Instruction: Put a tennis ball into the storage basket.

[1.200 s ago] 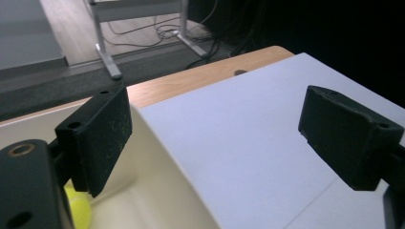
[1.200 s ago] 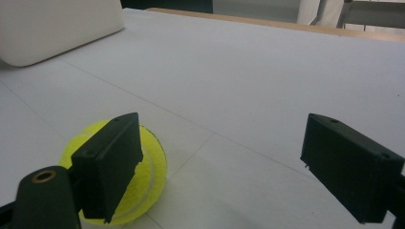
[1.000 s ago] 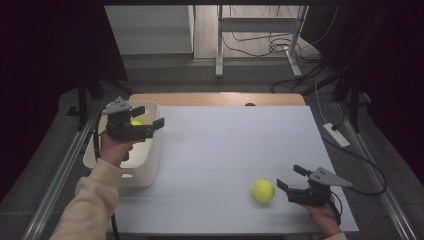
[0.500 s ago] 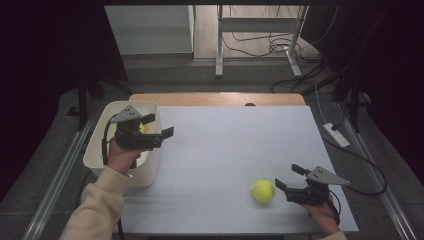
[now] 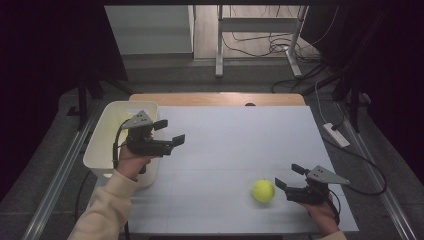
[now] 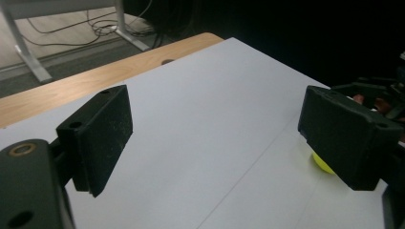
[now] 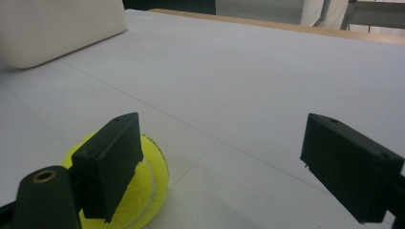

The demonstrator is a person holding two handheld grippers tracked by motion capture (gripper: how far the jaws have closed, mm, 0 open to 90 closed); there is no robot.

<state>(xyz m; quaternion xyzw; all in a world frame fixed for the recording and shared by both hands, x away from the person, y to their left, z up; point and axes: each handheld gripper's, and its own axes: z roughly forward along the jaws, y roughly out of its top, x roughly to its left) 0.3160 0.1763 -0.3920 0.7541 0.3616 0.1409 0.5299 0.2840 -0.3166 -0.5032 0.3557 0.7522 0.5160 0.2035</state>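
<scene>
While the yellow ball point(image 5: 263, 190) lies loose on the white tabletop point(image 5: 240, 145), its bearing from each tool decides which hand should take it. Item one, right tool point(image 5: 291, 176): jaws spread wide and empty, low over the tabletop near the person's edge; the ball sits just beside the tips, off toward the left hand's side, apart from the pads as far as the high view tells. In the right gripper view the ball point(image 7: 138, 191) shows behind and below one jaw, outside the gap, so this tool would need a short sideways shift to bracket it. Item two, left tool point(image 5: 170, 132): jaws likewise parted with nothing between them, raised beside the white bin point(image 5: 102, 145) and pointing across the tabletop; from here the ball point(image 6: 321, 162) lies well apart, far out past one jaw tip. Being round, the ball offers no long axis to line up with. Judgement: the right tool is plainly the nearer.
</scene>
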